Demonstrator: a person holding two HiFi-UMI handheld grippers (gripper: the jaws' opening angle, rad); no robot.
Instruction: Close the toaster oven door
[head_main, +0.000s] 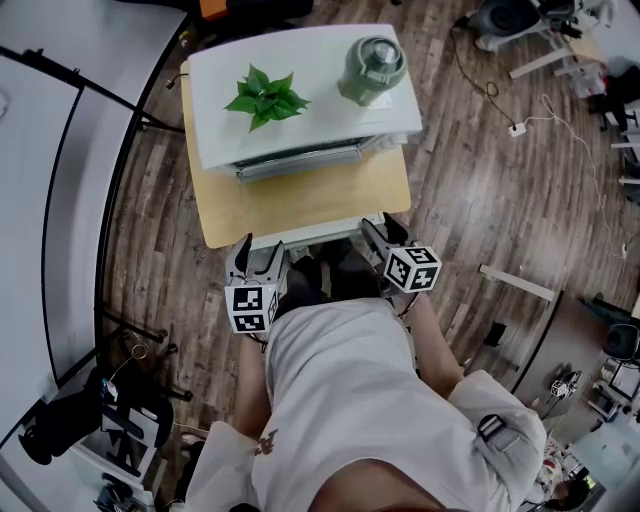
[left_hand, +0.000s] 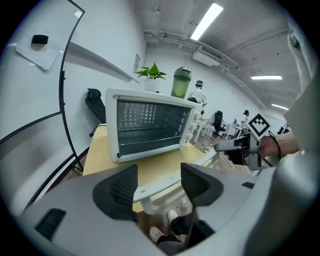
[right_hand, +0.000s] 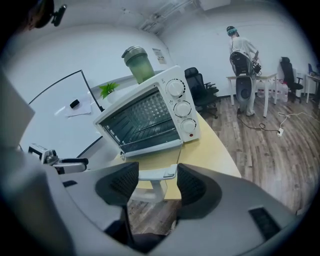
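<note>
Since the toaster oven (left_hand: 150, 127) shows its cavity and racks bare in both gripper views, closing has barely begun, by my read. The oven sits at the far side of the surface (head_main: 230, 215). Its door (left_hand: 165, 167) is folded out from the oven's front toward the person, roughly flat; the glass is hard to make out, so I can't give its exact tilt. The white door handle (right_hand: 152, 175) runs along the door's free edge, the part farthest from the oven. Done: both tools are at the handle. Left, as I judge it: swing the door up to the oven's face and press it home.

Left tongs (left_hand: 159, 176) are spread, with the handle bar crossing the gap between the pads; nothing looks pinched. Right tongs (right_hand: 156, 172) are the same: jaws apart, the handle's end between them, no clamp visible. So both are released and bracket the bar rather than grasp it.

Pose: both tools are side by side in front of the person's torso, on the handle side of the oven. They point forward and down at the oven, marker cubes up and forearms tucked close to the body.

On top of the oven are a plant (head_main: 265, 96) and a jar (head_main: 372, 68), both clear of the door's swing.
</note>
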